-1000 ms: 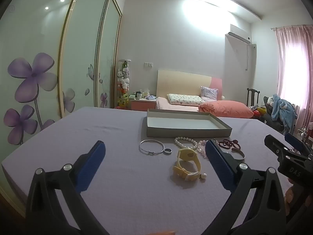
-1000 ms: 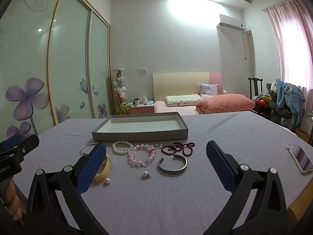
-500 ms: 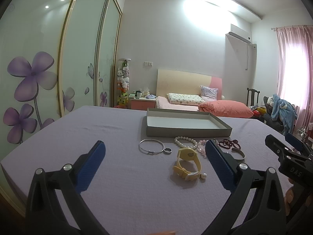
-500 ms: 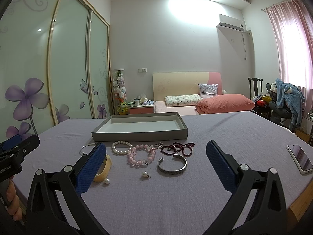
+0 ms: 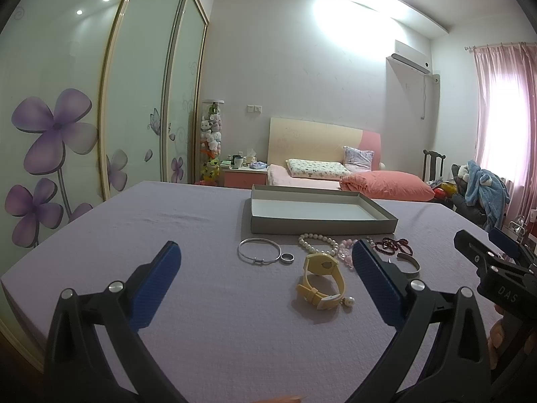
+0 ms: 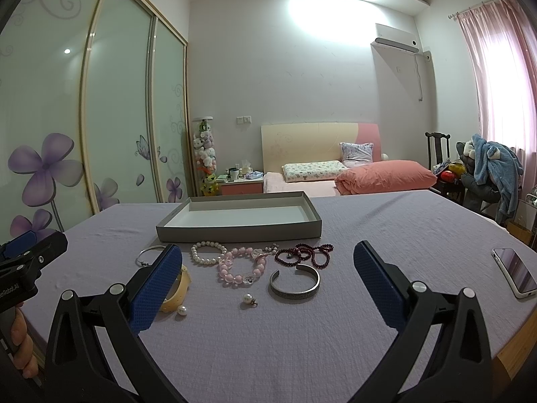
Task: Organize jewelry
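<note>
On the lavender-covered table [image 6: 386, 228], toward its far edge, the grey tray [image 6: 241, 231] is sitting empty, so sorting is not looking started: every piece is still lying loose on the cloth in a band just in front of the tray's near wall. Left to right along that band: thin silver bangle [image 5: 259, 251] with a small ring [image 5: 287, 258] just beside it, yellow watch [image 5: 323, 280], white pearl bracelet [image 6: 207, 256], pink bead bracelet [image 6: 240, 264], dark red bead string [image 6: 303, 254], silver cuff [image 6: 295, 284]. Two loose pearls [image 6: 249, 299] are lying nearer the front edge. A phone [image 6: 515, 272] is resting near the right edge, not part of the job. Left gripper [image 5: 265, 283] is hovering with jaws wide apart, holding nothing; watch is lying ahead, toward its right finger. Right gripper [image 6: 268, 283] is likewise spread wide and empty, pink bracelet and cuff lying ahead between its fingers. All pieces left to move.
</note>
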The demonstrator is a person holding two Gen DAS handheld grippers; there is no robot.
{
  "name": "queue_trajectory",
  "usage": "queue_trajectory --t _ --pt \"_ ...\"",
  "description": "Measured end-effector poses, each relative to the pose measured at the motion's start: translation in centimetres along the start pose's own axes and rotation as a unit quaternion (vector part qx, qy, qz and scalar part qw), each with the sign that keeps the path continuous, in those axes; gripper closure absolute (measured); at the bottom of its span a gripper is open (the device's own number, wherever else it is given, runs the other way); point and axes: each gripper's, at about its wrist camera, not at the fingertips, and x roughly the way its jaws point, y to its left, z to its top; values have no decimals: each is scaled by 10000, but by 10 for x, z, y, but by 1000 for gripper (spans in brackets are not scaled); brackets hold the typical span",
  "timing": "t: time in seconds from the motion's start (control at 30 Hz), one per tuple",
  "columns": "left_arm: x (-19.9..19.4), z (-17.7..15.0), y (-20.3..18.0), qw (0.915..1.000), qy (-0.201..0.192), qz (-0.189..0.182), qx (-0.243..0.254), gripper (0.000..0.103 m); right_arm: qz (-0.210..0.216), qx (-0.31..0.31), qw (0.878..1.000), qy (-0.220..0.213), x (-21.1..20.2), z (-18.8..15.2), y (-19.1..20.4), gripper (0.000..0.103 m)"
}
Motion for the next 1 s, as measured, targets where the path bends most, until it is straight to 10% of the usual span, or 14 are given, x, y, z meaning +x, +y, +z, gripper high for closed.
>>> queue_trajectory --t 1.0 --pt "1 -5 -3 10000 18 6 5 4 -12 10 10000 32 3 -4 -1 2"
